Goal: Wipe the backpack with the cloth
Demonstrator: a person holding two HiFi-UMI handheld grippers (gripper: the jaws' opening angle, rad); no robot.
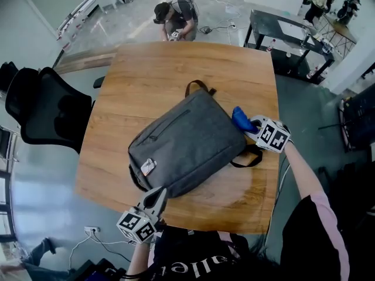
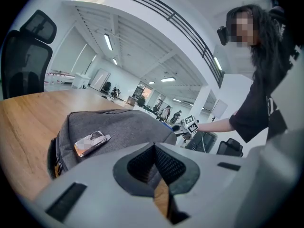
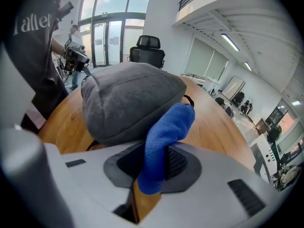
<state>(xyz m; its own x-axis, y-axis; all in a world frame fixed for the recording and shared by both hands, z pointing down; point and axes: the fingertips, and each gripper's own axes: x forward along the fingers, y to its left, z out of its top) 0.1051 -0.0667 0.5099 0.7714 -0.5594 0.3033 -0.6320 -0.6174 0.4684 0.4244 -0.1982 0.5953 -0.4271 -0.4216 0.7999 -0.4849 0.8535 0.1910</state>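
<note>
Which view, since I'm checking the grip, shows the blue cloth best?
The right gripper view: the cloth fills the centre, pinched in the jaws of the right hand-held gripper, close to the backpack. The head view shows only its blue end at the backpack's edge; the left gripper view, at most a distant sliver.

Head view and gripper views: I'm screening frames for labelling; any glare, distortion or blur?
Head view: fisheye bows the table edges, pale sheen at its near right; backpack sharp. Left gripper view: dark corners, bright ceiling strips. Right gripper view: windows bright; cloth crisp.
</note>
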